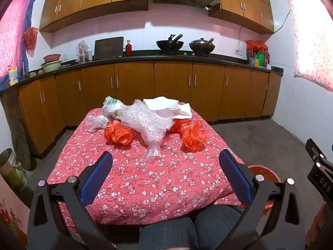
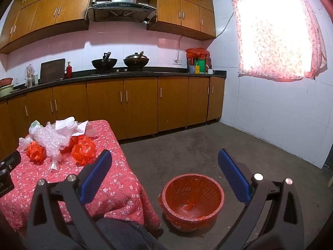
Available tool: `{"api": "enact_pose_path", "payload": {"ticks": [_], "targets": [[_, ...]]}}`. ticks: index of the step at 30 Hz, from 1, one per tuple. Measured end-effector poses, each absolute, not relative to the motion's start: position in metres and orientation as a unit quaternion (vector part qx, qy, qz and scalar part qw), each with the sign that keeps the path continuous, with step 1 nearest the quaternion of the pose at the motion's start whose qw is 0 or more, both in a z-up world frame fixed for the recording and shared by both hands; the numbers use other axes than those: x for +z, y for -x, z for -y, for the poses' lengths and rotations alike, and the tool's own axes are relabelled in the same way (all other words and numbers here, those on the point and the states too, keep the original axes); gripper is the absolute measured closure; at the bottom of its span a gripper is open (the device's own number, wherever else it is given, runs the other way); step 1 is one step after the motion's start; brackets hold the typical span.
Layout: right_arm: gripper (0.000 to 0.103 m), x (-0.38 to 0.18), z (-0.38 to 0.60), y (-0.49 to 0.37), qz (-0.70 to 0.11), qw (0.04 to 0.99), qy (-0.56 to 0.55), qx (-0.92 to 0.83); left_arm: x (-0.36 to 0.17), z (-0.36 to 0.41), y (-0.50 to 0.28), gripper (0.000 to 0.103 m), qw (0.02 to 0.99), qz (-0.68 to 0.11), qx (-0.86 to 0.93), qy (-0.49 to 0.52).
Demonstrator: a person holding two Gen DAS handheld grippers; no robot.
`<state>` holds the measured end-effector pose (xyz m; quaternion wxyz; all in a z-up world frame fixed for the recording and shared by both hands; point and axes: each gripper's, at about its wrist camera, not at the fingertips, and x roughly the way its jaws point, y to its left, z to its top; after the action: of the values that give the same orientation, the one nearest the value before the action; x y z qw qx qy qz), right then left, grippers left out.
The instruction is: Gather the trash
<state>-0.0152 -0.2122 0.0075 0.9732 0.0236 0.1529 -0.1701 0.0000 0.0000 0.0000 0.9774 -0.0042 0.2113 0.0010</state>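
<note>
Trash lies piled at the far half of a table with a red flowered cloth [image 1: 145,183]: bubble wrap [image 1: 145,125], white paper [image 1: 168,106], a white-green plastic bag [image 1: 112,108] and crumpled orange bags [image 1: 118,134] [image 1: 192,135]. My left gripper [image 1: 165,162] hovers open over the table's near part, short of the pile, nothing between its blue pads. My right gripper [image 2: 164,160] stands open over the floor, above a red bin [image 2: 191,200] lined with an orange bag. The same pile shows in the right wrist view, with bubble wrap [image 2: 50,139] at the left.
Wooden cabinets [image 1: 172,83] under a dark counter with woks [image 1: 169,44] run behind the table. A white tiled wall [image 2: 281,125] and a curtained window [image 2: 274,33] stand to the right. The person's knees [image 1: 187,229] sit at the table's near edge. Grey floor [image 2: 187,145] surrounds the bin.
</note>
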Motion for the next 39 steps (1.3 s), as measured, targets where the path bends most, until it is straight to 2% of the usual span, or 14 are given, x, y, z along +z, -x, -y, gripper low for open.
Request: {"api": "enact_pose_path", "payload": {"ticks": [39], "targets": [[0.004,0.0076,0.2118,0.0126,-0.153,0.973,-0.025,-0.17,0.0002,0.0002,0.0005,0.002,0.978,-0.211,0.001,0.002]]}}
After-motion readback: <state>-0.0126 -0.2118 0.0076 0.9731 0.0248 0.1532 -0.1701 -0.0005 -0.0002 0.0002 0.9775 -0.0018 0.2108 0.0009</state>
